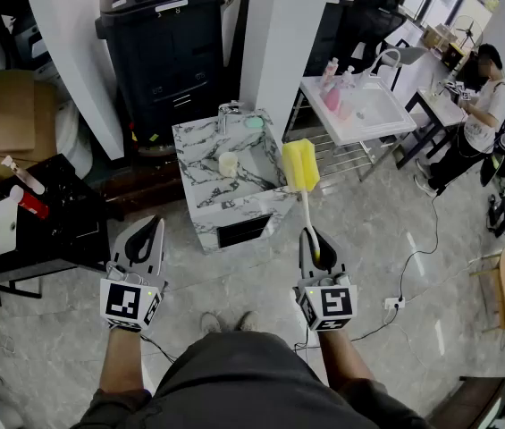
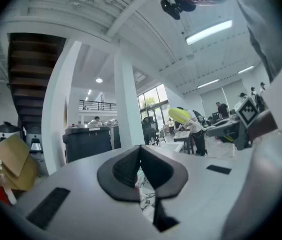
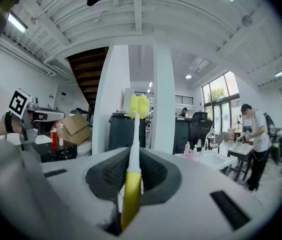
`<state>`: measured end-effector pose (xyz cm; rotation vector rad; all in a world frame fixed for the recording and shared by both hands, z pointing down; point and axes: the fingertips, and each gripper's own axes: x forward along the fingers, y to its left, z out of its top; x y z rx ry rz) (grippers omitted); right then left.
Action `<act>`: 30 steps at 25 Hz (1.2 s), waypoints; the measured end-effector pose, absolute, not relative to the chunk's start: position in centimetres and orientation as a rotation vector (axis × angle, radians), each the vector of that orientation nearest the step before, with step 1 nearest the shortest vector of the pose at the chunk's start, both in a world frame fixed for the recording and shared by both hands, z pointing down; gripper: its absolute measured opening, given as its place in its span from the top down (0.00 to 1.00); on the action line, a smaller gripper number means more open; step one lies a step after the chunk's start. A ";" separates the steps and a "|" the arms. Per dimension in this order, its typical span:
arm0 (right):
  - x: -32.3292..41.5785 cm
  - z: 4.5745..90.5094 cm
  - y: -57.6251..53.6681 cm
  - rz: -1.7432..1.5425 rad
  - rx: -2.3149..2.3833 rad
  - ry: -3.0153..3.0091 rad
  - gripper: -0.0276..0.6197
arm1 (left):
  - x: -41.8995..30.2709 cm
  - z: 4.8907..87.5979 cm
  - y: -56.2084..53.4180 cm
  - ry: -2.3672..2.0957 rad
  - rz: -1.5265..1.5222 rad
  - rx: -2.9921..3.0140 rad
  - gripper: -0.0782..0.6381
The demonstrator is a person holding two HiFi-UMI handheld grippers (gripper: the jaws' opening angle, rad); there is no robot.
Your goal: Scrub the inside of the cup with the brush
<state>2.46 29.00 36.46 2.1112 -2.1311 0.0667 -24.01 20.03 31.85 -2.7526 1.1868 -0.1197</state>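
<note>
A pale cup (image 1: 228, 164) stands on the marbled counter block (image 1: 200, 147), ahead of both grippers and apart from them. My right gripper (image 1: 311, 237) is shut on the handle of a brush (image 1: 307, 211), and the brush's yellow sponge head (image 1: 300, 164) sticks out over the block's right side. In the right gripper view the brush handle (image 3: 132, 181) runs between the closed jaws of my right gripper (image 3: 133, 156) up to the sponge head (image 3: 139, 106). My left gripper (image 1: 149, 228) is held level at the left, shut and empty; the left gripper view shows this gripper (image 2: 140, 151) with its jaws pressed together.
A black wheeled bin (image 1: 158, 43) and a white pillar (image 1: 283, 34) stand behind the block. A white sink table (image 1: 364, 110) with bottles is at the right, a person (image 1: 484, 105) beyond it. A dark table (image 1: 51, 226) with a red bottle (image 1: 29, 202) is at the left.
</note>
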 end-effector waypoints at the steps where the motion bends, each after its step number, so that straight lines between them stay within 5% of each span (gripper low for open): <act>1: 2.6 36.5 29.0 0.066 2.110 -2.131 0.91 | -23.9 31.9 20.1 1.186 -0.121 -2.752 0.89; 30: 6.2 36.6 28.6 0.012 1.975 -2.284 0.91 | -19.3 33.6 22.2 1.275 -0.166 -2.710 0.89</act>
